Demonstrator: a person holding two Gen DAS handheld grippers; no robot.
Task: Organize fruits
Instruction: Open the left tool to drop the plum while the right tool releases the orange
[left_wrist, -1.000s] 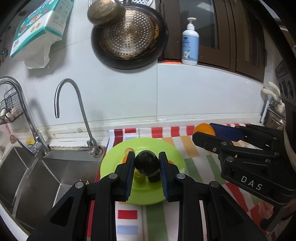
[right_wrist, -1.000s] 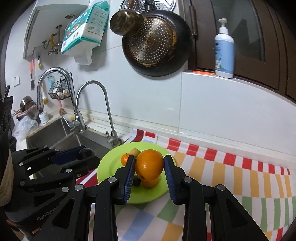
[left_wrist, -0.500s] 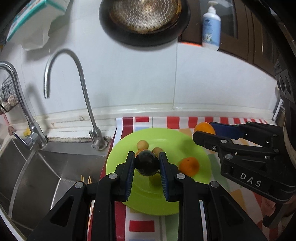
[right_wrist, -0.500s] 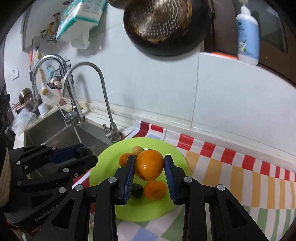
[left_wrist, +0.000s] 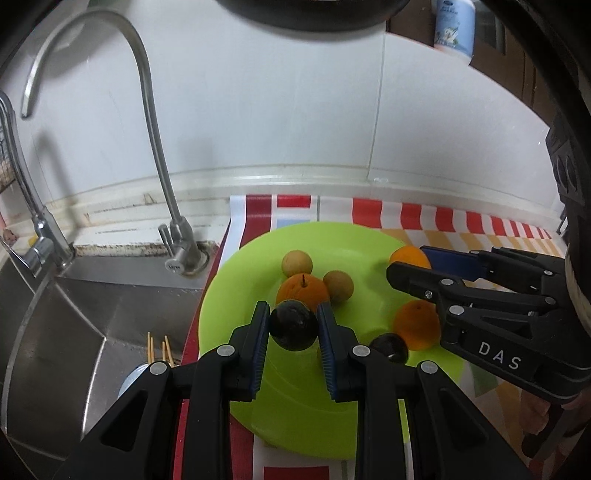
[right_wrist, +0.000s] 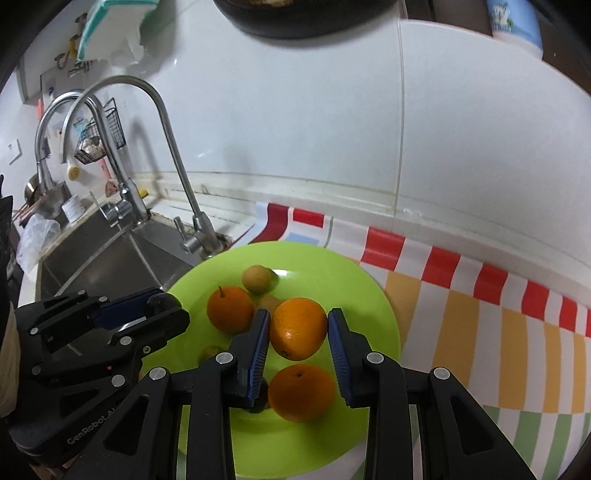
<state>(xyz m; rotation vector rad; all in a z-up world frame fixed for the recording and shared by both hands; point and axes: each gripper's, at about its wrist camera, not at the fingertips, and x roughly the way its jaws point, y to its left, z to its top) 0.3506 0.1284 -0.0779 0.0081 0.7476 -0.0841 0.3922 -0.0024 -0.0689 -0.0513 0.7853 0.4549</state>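
- At the far left, well away from the green plate (left_wrist: 295, 402), the steel sink (left_wrist: 66, 332) is sunk into the counter, and a curved tap (left_wrist: 155, 122) rises at its back edge, just left of the plate's rim.
- Your left tongs (left_wrist: 293, 325) are pinching a dark round fruit (left_wrist: 293, 329) between their blue pads, and it hangs over the left half of the plate.
- Behind that fruit, on the plate, sits an orange with a short stem (left_wrist: 302, 290), with two small tan fruits (left_wrist: 296, 263) just beyond and beside it; whether they touch it you cannot tell.
- Near the plate's middle a second dark fruit (left_wrist: 388, 346) lies right beside another orange (left_wrist: 416, 324).
- Your right tongs (right_wrist: 298, 328) are pinching a large orange (right_wrist: 298, 328) over the right part of the plate, above the orange lying there.
- To the right of the plate, and under it, the striped cloth (right_wrist: 498, 325) covers the counter up to the white wall.
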